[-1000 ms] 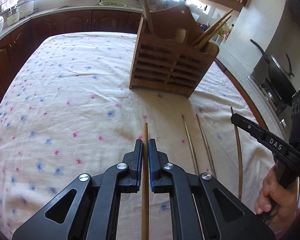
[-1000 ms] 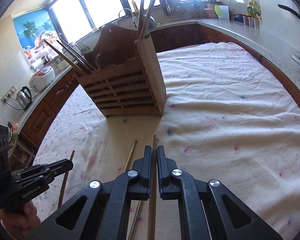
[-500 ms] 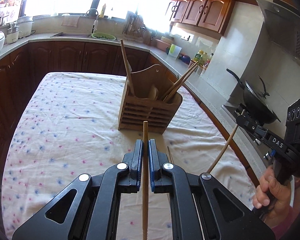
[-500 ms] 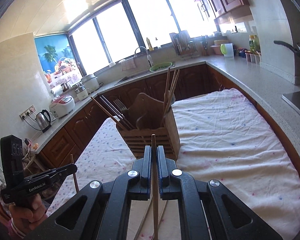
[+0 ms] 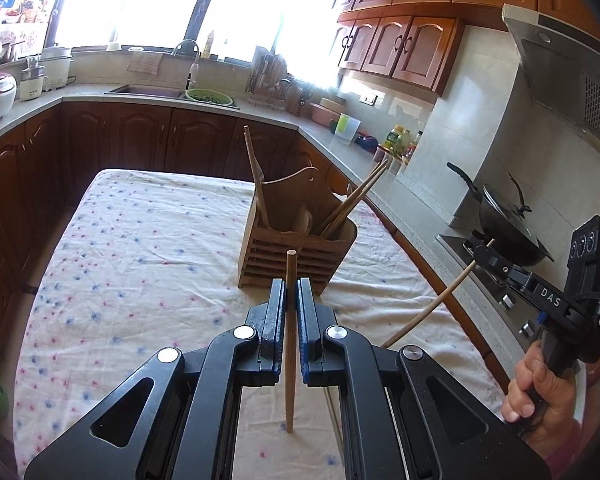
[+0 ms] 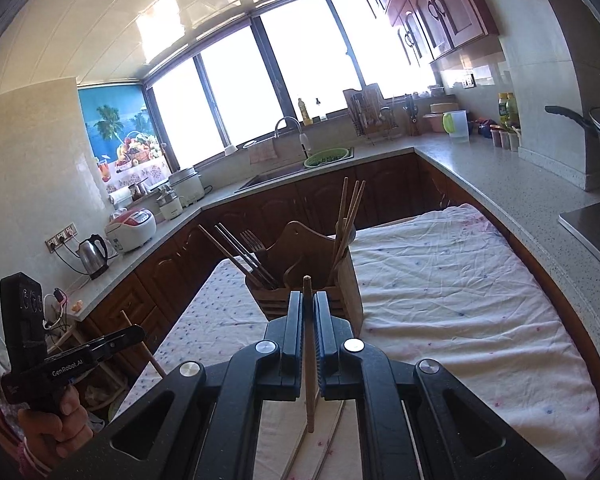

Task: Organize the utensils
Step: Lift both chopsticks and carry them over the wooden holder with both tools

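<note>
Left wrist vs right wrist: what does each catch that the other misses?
Left wrist only: the range hood above the stove, and the left gripper close up, shut on a chopstick.

Right wrist only: the kettle on the far counter, a fork standing in the wooden holder, and the right gripper close up, shut on its own chopstick.

Both: the holder with chopsticks in it, the floral tablecloth, the sink, the green colander, and more chopsticks lying on the table below the grippers.
</note>
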The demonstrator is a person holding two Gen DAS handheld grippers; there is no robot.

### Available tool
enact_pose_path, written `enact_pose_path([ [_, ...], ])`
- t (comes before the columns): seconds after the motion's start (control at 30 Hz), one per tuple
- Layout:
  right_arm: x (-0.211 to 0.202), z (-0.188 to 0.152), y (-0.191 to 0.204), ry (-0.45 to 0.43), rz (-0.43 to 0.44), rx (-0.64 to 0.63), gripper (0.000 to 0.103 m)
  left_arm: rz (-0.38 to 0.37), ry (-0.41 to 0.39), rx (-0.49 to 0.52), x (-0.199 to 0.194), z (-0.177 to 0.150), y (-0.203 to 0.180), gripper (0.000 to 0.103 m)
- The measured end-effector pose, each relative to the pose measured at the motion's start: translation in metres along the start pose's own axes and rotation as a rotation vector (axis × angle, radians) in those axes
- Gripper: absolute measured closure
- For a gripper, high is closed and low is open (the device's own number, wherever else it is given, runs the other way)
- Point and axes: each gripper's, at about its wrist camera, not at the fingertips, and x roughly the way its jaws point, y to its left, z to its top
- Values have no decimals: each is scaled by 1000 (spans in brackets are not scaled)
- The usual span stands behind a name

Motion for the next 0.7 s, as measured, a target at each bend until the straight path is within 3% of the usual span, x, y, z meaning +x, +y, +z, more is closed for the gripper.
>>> enact_pose_path([
  [0.47,-2,9,0,-21,4,-4,98,2,-50,8,-3,16,-3,98],
  [0.7,3,24,2,-58,6,-18,98,7,-116,35,-5,45,-10,98],
])
